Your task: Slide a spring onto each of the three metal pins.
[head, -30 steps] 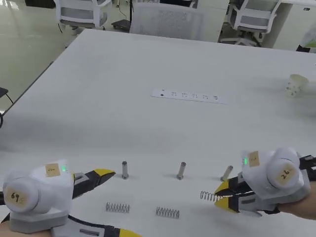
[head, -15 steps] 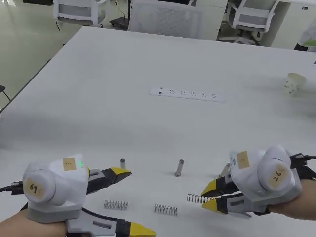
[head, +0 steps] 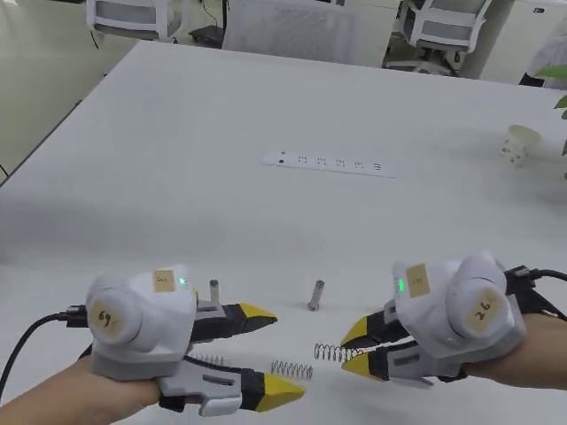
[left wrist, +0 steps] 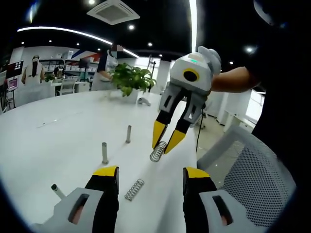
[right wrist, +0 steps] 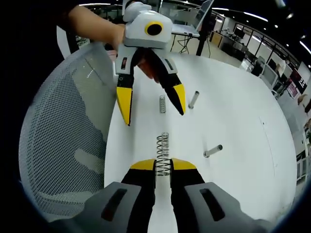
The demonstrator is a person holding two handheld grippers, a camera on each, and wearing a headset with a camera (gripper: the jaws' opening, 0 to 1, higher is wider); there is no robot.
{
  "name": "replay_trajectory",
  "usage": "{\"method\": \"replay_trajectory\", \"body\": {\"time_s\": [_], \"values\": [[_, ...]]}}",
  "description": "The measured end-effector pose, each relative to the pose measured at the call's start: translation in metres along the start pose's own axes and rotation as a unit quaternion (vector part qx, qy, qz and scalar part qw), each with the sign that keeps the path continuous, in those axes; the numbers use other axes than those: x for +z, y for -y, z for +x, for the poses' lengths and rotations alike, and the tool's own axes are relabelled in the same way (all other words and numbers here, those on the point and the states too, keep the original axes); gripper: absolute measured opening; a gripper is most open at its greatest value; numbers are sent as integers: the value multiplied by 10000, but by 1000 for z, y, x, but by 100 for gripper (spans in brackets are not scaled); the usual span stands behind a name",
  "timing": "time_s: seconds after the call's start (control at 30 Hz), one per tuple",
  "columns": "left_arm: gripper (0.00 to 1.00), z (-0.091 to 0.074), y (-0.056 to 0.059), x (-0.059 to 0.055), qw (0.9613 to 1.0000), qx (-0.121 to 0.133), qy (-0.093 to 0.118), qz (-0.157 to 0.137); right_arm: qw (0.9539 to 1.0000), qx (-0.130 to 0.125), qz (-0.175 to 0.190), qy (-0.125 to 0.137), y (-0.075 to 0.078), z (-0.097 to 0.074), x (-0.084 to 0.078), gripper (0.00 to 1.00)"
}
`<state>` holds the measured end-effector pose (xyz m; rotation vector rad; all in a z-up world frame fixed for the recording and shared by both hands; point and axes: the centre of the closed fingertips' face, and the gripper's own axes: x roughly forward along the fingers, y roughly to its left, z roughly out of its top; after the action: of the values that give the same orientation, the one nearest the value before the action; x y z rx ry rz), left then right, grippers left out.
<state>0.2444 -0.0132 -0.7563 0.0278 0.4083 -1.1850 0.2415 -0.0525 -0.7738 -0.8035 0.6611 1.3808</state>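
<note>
My right gripper [head: 356, 349] is shut on one end of a small steel spring [head: 328, 352], which sticks out level to the left, just above the white table [head: 266, 221]. My left gripper [head: 270, 352] faces it, open, with nothing between its yellow fingertips. A loose spring [head: 291, 369] lies between the two grippers, and a second spring [head: 208, 360] peeks out from behind the left one. Two upright metal pins [head: 213, 289] [head: 316, 295] stand just beyond. In the left gripper view three pins [left wrist: 129, 134] [left wrist: 104, 153] [left wrist: 57, 191] stand in a row. In the right gripper view the held spring [right wrist: 163, 153] points at the left gripper [right wrist: 151, 102].
A white power strip [head: 328, 164] lies mid-table and a paper cup [head: 516, 144] stands at the far right. Office chairs [head: 279, 31] line the far edge. A mesh chair [left wrist: 252, 179] sits at the near edge, and a potted plant [left wrist: 131, 77] stands at the table's right end.
My right gripper has carried the spring leftward, towards the table's middle. My left gripper has moved right, towards it, still open. The head camera has tilted slightly.
</note>
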Motion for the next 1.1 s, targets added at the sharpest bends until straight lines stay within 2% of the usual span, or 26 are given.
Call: {"method": "replay_trajectory", "body": {"time_s": [0.17, 0.37, 0.47, 0.73, 0.9, 1.0, 1.1], "values": [[35, 9, 2, -2, 9999, -53, -76, 128, 10000, 6, -73, -28, -2, 1, 2, 8], [29, 18, 6, 8, 9998, -167, 91, 112, 9999, 33, -142, -30, -4, -1, 4, 8], [26, 22, 7, 9, 9997, -190, 94, 157, 9998, 41, -170, -29, -4, -1, 5, 8], [16, 24, 12, 11, 9994, -263, 144, 182, 9998, 58, -190, 49, -7, -3, 11, 8], [12, 27, 18, 9, 9989, -367, 76, 282, 9998, 42, -190, 63, -8, -3, 11, 8], [10, 28, 20, 10, 9988, -397, 117, 275, 9998, 42, -205, 57, -9, -4, 11, 8], [7, 29, 21, 9, 9985, -421, 67, 353, 9998, 66, -201, 56, -10, -4, 11, 8]]}}
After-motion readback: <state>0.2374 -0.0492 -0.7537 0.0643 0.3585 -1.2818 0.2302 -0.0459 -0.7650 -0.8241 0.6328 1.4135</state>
